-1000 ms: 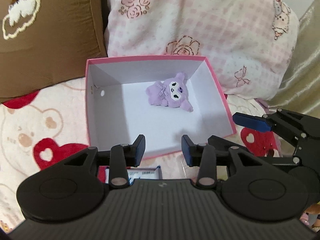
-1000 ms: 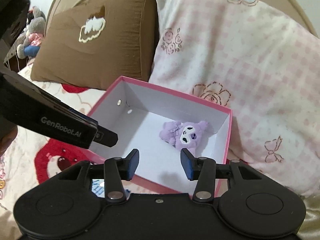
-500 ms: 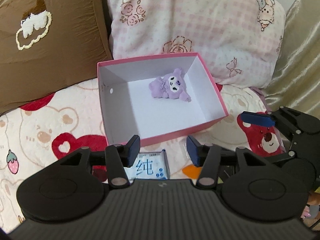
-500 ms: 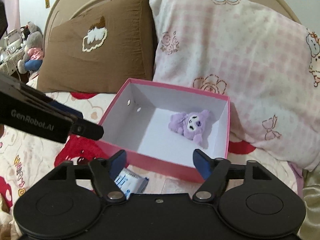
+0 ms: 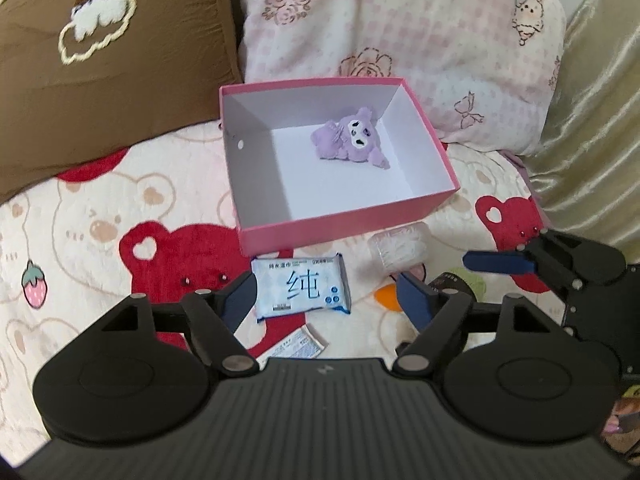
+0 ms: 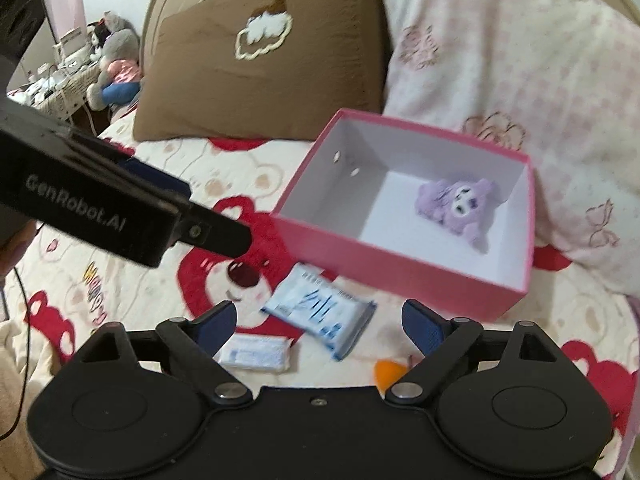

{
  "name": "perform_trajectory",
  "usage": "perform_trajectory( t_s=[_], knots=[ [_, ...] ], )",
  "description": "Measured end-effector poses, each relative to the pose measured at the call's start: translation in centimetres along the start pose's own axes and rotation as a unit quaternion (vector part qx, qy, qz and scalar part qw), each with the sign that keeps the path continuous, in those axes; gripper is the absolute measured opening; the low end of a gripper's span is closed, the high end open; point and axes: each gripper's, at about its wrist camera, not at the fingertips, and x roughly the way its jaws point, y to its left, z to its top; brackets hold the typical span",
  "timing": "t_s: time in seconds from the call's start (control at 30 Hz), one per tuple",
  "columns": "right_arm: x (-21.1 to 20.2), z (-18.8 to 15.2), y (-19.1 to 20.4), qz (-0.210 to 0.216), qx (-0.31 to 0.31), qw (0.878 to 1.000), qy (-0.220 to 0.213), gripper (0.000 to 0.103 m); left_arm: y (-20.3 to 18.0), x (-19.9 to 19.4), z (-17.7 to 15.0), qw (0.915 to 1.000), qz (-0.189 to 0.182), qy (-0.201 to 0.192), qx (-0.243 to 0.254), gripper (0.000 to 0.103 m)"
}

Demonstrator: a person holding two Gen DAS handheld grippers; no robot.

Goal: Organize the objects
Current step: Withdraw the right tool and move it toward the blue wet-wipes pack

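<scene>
- Left hand-held gripper [image 5: 326, 294]: lower centre of the left wrist view; its jaws are apart and opening, and nothing is gripped. The wet-wipe pack [image 5: 302, 287] shows between them, lying on the bed below.
- Right hand-held gripper [image 6: 318, 322]: lower centre of the right wrist view; its jaws are apart and opening, and they are empty.
- Pink box [image 5: 438, 200]: centre of frame on the bear-print bedspread [image 5: 80, 240], with the brown pillow [image 5: 100, 80] and the pink checked pillow [image 5: 420, 32] behind it. It is open at the top.
- Purple plush toy [image 5: 350, 140]: already inside the box, near its far right corner.
- Wet-wipe pack: flat on the bed, just in front of the box's near wall. It is likely your next pick.
- Clear plastic case [image 5: 400, 246]: right of the pack, near the box's front corner.
- Small white packet [image 6: 256, 354]: low in the right wrist view, left of the pack.
- Orange item [image 6: 390, 372]: half hidden by the gripper body; you cannot tell what it is.
- Handling note: the pack is soft and slippery. Lower one gripper squarely over its short sides and press into the bedding before closing. Keep the other gripper clear, and set the pack in the bare left half of the box.
</scene>
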Motion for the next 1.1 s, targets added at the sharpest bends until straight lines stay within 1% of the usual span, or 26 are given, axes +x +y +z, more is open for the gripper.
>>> perform_trajectory(
  t_s=[0.13, 0.3, 0.53, 0.7, 0.77, 0.87, 0.93, 1.1],
  knots=[
    [0.3, -1.0, 0.7, 0.018, 0.009, 1.0, 0.015, 0.092, 0.8, 0.1, -1.3, 1.0, -0.005, 0.005, -0.004, 0.081],
    [1.0, -1.8, 1.1, 0.026, 0.023, 0.999, 0.024, 0.092, 1.4, 0.7, -2.8, 0.9999, -0.011, 0.008, 0.003, 0.085],
    [2.4, -2.4, 1.4, 0.039, 0.032, 0.998, 0.028, 0.092, 2.8, 2.5, -4.6, 0.9998, -0.017, 0.004, 0.001, 0.085],
    [4.2, -2.5, 1.7, 0.039, 0.022, 0.999, -0.005, 0.092, 4.4, 4.3, -5.6, 0.9995, -0.03, 0.0, -0.009, 0.085],
    [5.2, -2.7, 1.9, 0.035, 0.014, 0.999, -0.007, 0.092, 4.8, 5.1, -5.9, 0.9994, -0.032, -0.006, -0.01, 0.085],
    [6.4, -3.2, 2.2, 0.028, -0.001, 1.0, -0.009, 0.092, 5.3, 6.8, -6.3, 0.9991, -0.036, 0.002, -0.022, 0.085],
    [7.2, -3.6, 2.2, 0.025, -0.006, 1.0, -0.01, 0.092, 5.5, 7.7, -6.5, 0.9991, -0.035, -0.001, -0.022, 0.085],
    [8.7, -4.4, 1.2, 0.019, 0.011, 0.999, -0.037, 0.092, 6.4, 9.4, -6.9, 0.9988, -0.031, -0.015, -0.036, 0.083]
  ],
)
